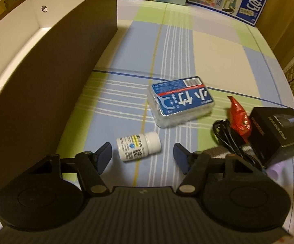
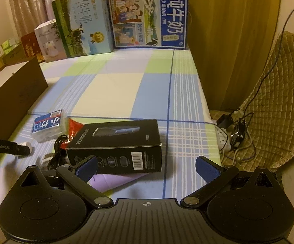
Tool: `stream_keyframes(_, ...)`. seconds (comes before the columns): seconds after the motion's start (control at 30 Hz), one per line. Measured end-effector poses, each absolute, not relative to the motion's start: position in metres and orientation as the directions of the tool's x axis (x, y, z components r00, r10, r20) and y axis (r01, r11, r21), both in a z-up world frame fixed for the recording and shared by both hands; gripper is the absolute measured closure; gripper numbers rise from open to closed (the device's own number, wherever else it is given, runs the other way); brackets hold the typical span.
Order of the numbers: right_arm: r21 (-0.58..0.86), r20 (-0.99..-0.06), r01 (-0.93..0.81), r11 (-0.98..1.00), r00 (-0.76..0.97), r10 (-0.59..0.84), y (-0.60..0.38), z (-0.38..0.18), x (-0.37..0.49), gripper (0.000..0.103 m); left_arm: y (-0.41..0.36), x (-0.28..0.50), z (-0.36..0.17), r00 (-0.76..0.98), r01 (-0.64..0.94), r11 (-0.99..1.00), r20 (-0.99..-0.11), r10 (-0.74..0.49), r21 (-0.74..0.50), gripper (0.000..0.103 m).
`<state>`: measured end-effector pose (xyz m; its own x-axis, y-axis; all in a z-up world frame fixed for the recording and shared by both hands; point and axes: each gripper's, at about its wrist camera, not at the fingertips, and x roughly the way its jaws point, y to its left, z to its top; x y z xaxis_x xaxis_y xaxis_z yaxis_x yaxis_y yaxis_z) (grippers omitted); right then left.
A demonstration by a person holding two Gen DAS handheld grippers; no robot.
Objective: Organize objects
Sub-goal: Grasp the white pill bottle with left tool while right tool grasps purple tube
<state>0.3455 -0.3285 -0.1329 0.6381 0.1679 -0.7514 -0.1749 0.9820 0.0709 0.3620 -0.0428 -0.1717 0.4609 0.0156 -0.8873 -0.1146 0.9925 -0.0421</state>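
Note:
My left gripper (image 1: pixel 141 155) is open and empty, its fingers on either side of a white pill bottle (image 1: pixel 138 146) lying on the checked cloth. A clear box with a blue label (image 1: pixel 180 101) lies beyond it, also in the right wrist view (image 2: pixel 49 126). To the right lie a red wrapper (image 1: pixel 239 118), a black cable (image 1: pixel 226 137) and a black product box (image 1: pixel 279 130). My right gripper (image 2: pixel 147 167) is open and empty, just in front of the black product box (image 2: pixel 116 142). The left gripper's body (image 2: pixel 6 146) shows at the left in the right wrist view.
A large open brown box with a white inside (image 1: pixel 51 61) stands at the left. Milk cartons (image 2: pixel 147 20) and other boxes line the table's far edge. A quilted chair (image 2: pixel 273 101) with a power strip and cables (image 2: pixel 228 138) stands past the table's right edge.

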Motion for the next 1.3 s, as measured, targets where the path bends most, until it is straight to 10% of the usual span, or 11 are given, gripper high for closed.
stream_keyframes(0.37, 0.028, -0.723, -0.258, 0.966, 0.662, 0.198, -0.329, -0.132, 0.348, 0.003, -0.038, 0.363, -0.18, 0.469, -0.084, 0.996, -0.882, 0.049, 0.011, 0.062)
stream_keyframes(1.03, -0.725, -0.61, -0.653, 0.219, 0.756, 0.237, -0.297, -0.22, 0.311, 0.039, -0.009, 0.31, -0.181, 0.419, -0.151, 0.989, -0.905, 0.07, 0.006, 0.062)
stream_keyframes(1.2, -0.703, -0.632, -0.679, 0.213, 0.733, 0.251, -0.299, -0.219, 0.316, 0.059, -0.011, 0.308, -0.182, 0.42, -0.146, 0.989, -0.905, 0.068, 0.006, 0.062)
stream_keyframes(1.3, -0.589, -0.648, -0.694, 0.414, 0.712, 0.271, -0.298, -0.192, 0.331, 0.103, -0.012, 0.308, -0.182, 0.423, -0.141, 0.99, -0.904, 0.068, 0.009, 0.062)
